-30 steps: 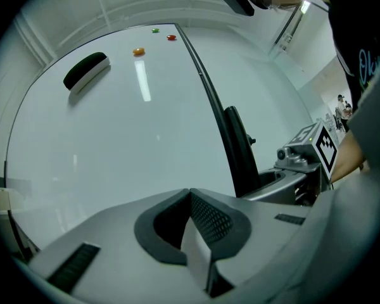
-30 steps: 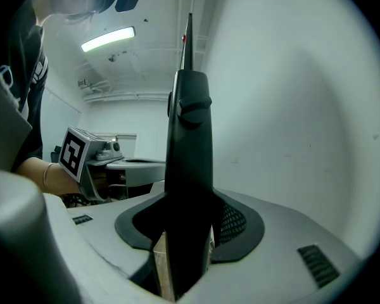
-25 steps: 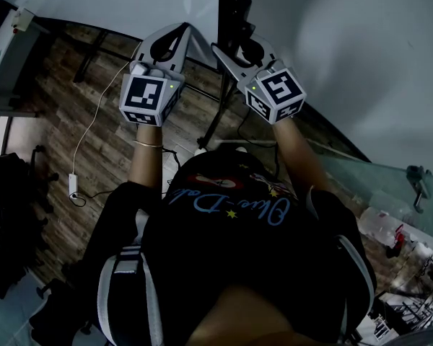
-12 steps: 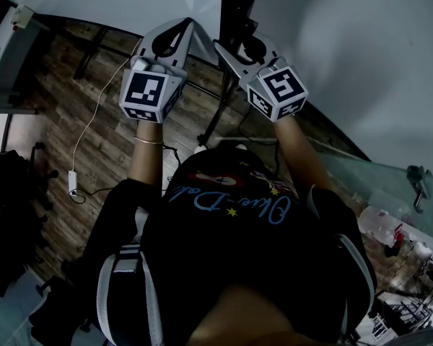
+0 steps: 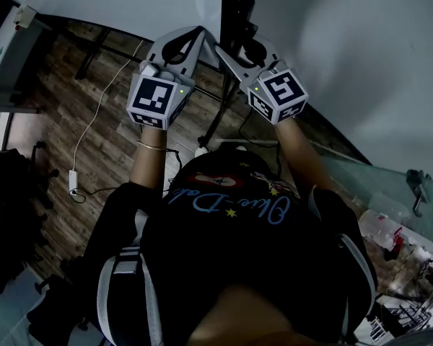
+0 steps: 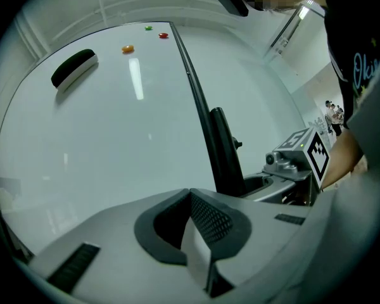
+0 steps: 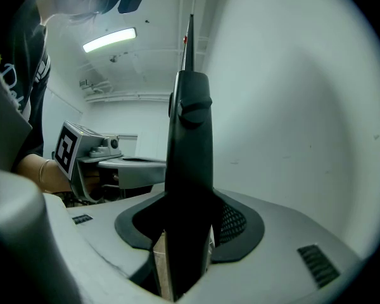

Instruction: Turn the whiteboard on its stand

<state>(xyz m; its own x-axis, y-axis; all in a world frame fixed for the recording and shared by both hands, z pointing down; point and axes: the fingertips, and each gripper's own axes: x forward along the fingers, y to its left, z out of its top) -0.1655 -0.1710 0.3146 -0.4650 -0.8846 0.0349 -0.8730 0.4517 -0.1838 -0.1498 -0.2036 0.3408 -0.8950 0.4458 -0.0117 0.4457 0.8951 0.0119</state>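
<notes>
In the left gripper view, the whiteboard (image 6: 114,138) stands just left of the black handle (image 6: 223,144), with an eraser (image 6: 73,69) and little magnets (image 6: 128,49) stuck on high up. The left claw (image 6: 191,198) is pinched together with nothing in it. In the right gripper view, the right claw (image 7: 189,227) is clamped on the handle. I think the best way is to keep that hold firm and turn the board slowly, with the left claw pushing gently, so nothing falls off. In the head view, the left claw is closer to the handle than a moment ago, just left of it. The right claw is in the same spot.
</notes>
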